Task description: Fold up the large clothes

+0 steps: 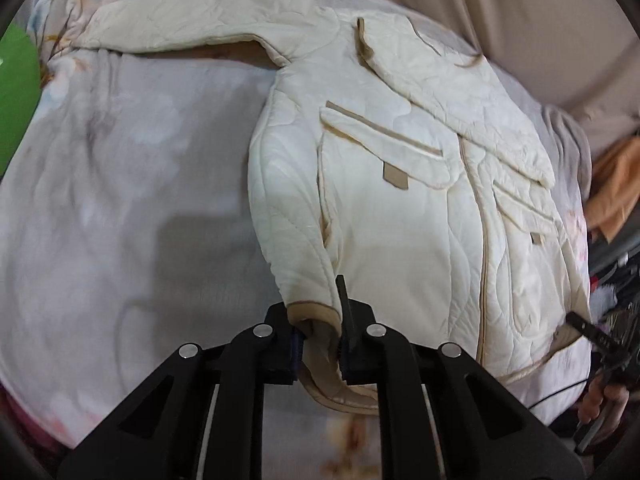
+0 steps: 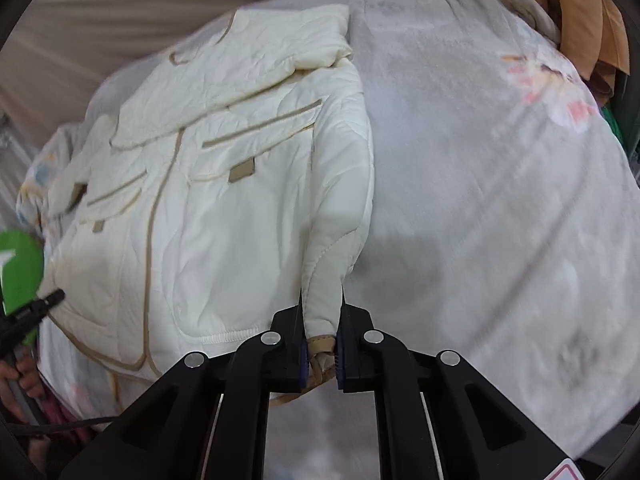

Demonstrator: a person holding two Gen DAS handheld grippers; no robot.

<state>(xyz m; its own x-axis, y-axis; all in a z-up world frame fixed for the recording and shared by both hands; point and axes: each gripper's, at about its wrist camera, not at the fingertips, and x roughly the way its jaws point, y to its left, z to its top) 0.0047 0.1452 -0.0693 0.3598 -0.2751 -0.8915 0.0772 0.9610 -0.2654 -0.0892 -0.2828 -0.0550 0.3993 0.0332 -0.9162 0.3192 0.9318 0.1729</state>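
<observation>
A cream quilted jacket (image 1: 400, 220) with tan trim lies front up on a grey floral blanket (image 1: 120, 160). One sleeve (image 1: 192, 20) stretches out to the left. The other sleeve (image 1: 460, 92) is folded across the chest. My left gripper (image 1: 320, 340) is shut on the tan-trimmed hem corner, which is lifted off the blanket. In the right wrist view my right gripper (image 2: 320, 344) is shut on the opposite hem corner of the jacket (image 2: 224, 220), also raised. The right gripper's fingers (image 1: 586, 328) show at the jacket's far edge.
The blanket (image 2: 480, 200) covers a bed and slopes away at its edges. Beige curtain folds (image 1: 520, 8) hang behind. Orange cloth (image 2: 580, 12) lies at the bed's side. A green part (image 2: 18, 268) sits on the left gripper, with a person's hand (image 2: 20, 372) below it.
</observation>
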